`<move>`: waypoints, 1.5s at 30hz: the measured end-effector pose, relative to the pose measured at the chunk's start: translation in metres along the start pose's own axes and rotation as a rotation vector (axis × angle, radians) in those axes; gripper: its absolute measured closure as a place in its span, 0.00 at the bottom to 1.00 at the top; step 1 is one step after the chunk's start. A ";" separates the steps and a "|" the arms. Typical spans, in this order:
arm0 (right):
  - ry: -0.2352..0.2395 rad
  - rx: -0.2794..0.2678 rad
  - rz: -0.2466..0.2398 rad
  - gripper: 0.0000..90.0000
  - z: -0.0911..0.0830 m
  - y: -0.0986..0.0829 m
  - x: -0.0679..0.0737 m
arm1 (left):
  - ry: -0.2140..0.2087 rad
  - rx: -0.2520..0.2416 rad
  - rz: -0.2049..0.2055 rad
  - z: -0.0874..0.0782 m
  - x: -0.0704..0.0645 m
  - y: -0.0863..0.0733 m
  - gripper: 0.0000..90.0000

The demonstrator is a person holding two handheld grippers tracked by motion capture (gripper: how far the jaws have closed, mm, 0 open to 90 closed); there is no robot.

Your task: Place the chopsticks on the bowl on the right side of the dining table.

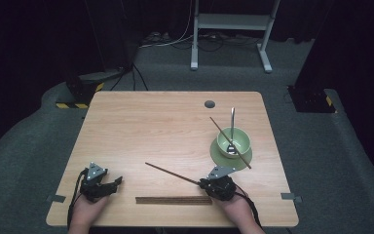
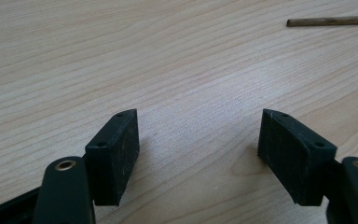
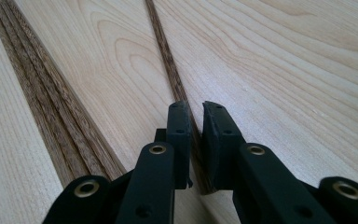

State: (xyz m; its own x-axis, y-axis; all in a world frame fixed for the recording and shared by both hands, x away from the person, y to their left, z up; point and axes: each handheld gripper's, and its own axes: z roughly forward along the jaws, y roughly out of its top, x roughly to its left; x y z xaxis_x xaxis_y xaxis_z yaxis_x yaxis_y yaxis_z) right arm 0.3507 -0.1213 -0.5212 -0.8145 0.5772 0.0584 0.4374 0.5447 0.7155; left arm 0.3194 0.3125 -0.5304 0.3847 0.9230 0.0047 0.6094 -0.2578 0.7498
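A dark wooden chopstick (image 1: 171,173) lies slanted across the front middle of the table. My right gripper (image 1: 202,184) is shut on its near end. In the right gripper view the chopstick (image 3: 168,60) runs away from between the two jaws of the right gripper (image 3: 196,109), which press on it from both sides. A bundle of several chopsticks (image 1: 174,200) lies along the front edge, seen again as the bundle (image 3: 46,98) to the left of the jaws. My left gripper (image 1: 116,182) rests open at the front left; the left gripper (image 2: 198,123) has only bare wood between its jaws.
A green bowl (image 1: 233,139) sits on a green plate (image 1: 219,155) at the right, with a spoon (image 1: 232,122) standing in it and another chopstick (image 1: 222,131) laid across its rim. A chopstick tip (image 2: 331,21) shows far ahead of the left jaws. A grommet hole (image 1: 209,104) is near the table's back edge.
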 end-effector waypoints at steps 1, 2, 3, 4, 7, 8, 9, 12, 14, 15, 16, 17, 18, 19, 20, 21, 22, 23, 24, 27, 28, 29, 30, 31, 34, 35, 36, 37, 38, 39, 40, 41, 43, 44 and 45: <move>0.001 0.001 0.004 0.91 0.000 0.000 0.000 | 0.000 0.001 0.000 0.000 0.000 0.000 0.32; 0.000 0.001 -0.001 0.91 0.000 0.000 0.000 | -0.002 0.000 -0.003 0.000 0.000 0.000 0.32; -0.004 0.001 -0.004 0.92 0.000 0.000 0.001 | -0.002 0.000 -0.003 0.000 0.000 0.000 0.32; -0.006 0.004 -0.011 0.92 0.000 0.000 0.001 | -0.002 0.000 -0.003 0.000 0.000 0.000 0.32; -0.008 0.008 -0.028 0.89 0.001 0.001 0.003 | 0.001 0.000 0.004 0.000 0.000 0.000 0.32; -0.005 0.008 -0.027 0.88 0.001 0.002 0.004 | 0.000 0.001 0.001 0.000 0.000 0.000 0.32; -0.007 0.010 -0.030 0.87 0.002 0.002 0.005 | -0.002 0.001 -0.003 0.000 0.000 0.000 0.32; 0.001 0.014 -0.040 0.86 0.002 0.003 0.006 | 0.000 0.001 0.002 0.000 0.000 0.000 0.32; 0.004 0.018 -0.038 0.85 0.002 0.003 0.007 | 0.001 0.002 0.003 0.000 0.000 0.000 0.32; 0.002 0.019 -0.041 0.85 0.002 0.003 0.007 | 0.000 0.001 0.000 0.000 0.000 0.000 0.32; 0.002 0.019 -0.051 0.85 0.002 0.003 0.008 | -0.002 0.002 -0.003 0.000 0.000 0.000 0.32; 0.001 0.020 -0.064 0.84 0.002 0.003 0.008 | -0.002 0.000 -0.003 0.000 0.000 0.000 0.32; 0.000 0.019 -0.084 0.83 0.002 0.002 0.009 | 0.001 0.002 0.002 0.000 0.000 0.000 0.32; 0.003 0.020 -0.095 0.84 0.001 0.002 0.009 | 0.001 0.000 0.005 0.000 0.000 0.000 0.32; 0.005 0.018 -0.102 0.84 0.001 0.002 0.009 | 0.001 0.001 0.004 0.000 0.000 0.000 0.32; 0.007 0.017 -0.103 0.84 0.001 0.002 0.009 | 0.000 0.001 0.001 0.000 0.000 0.000 0.32; 0.007 0.015 -0.104 0.86 0.001 0.001 0.009 | -0.002 0.000 -0.004 0.000 0.000 0.000 0.32; 0.007 0.014 -0.109 0.88 0.002 0.001 0.009 | -0.002 0.001 -0.004 0.000 0.000 0.000 0.32; 0.008 0.010 -0.112 0.89 0.002 0.001 0.009 | -0.002 0.000 -0.003 0.000 0.000 0.000 0.32; 0.005 0.008 -0.119 0.93 0.002 0.001 0.010 | 0.000 0.001 0.000 0.000 0.000 0.000 0.32; 0.004 0.010 -0.123 0.93 0.002 0.001 0.010 | -0.002 0.001 -0.003 0.000 0.000 0.000 0.32; 0.004 0.010 -0.126 0.93 0.002 0.002 0.010 | -0.003 0.001 -0.003 0.000 0.000 0.000 0.32; 0.002 0.010 -0.128 0.93 0.002 0.002 0.010 | -0.002 0.001 -0.004 0.000 0.000 0.000 0.32; 0.002 0.011 -0.127 0.93 0.002 0.002 0.010 | -0.001 0.001 -0.002 0.000 0.000 0.000 0.32; 0.004 0.018 -0.118 0.94 0.002 0.003 0.010 | -0.002 0.002 -0.002 0.000 0.000 0.000 0.32; 0.005 0.020 -0.121 0.94 0.002 0.003 0.011 | -0.003 0.003 -0.002 0.000 0.000 0.000 0.32; 0.002 0.022 -0.123 0.94 0.002 0.003 0.011 | -0.003 0.003 -0.002 0.000 0.000 0.000 0.32; -0.001 0.026 -0.124 0.94 0.002 0.004 0.011 | -0.002 0.002 -0.002 0.000 0.000 0.000 0.32; -0.006 0.026 -0.122 0.94 0.002 0.004 0.012 | 0.000 0.001 0.001 0.000 0.000 0.000 0.32; -0.009 0.023 -0.120 0.94 0.001 0.005 0.012 | 0.000 0.001 0.002 0.000 0.000 0.000 0.32; -0.008 0.015 -0.116 0.94 0.000 0.006 0.012 | -0.001 0.001 -0.001 0.000 0.000 0.000 0.32; -0.007 0.009 -0.112 0.94 -0.002 0.007 0.011 | -0.002 0.003 -0.002 0.000 0.000 0.000 0.32; -0.009 -0.004 -0.115 0.94 -0.005 0.008 0.011 | -0.002 0.002 -0.003 0.000 0.000 0.000 0.32; -0.012 -0.012 -0.115 0.94 -0.007 0.008 0.011 | -0.001 0.002 -0.001 0.000 0.000 0.000 0.32; -0.013 -0.021 -0.113 0.94 -0.008 0.009 0.010 | 0.001 0.001 0.002 0.000 0.000 0.000 0.32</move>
State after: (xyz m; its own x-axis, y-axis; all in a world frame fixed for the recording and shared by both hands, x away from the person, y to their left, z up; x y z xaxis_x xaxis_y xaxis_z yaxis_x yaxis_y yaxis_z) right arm 0.3433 -0.1162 -0.5087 -0.8531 0.5208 -0.0321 0.3351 0.5940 0.7313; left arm 0.3195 0.3125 -0.5303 0.3854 0.9227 0.0068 0.6097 -0.2601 0.7488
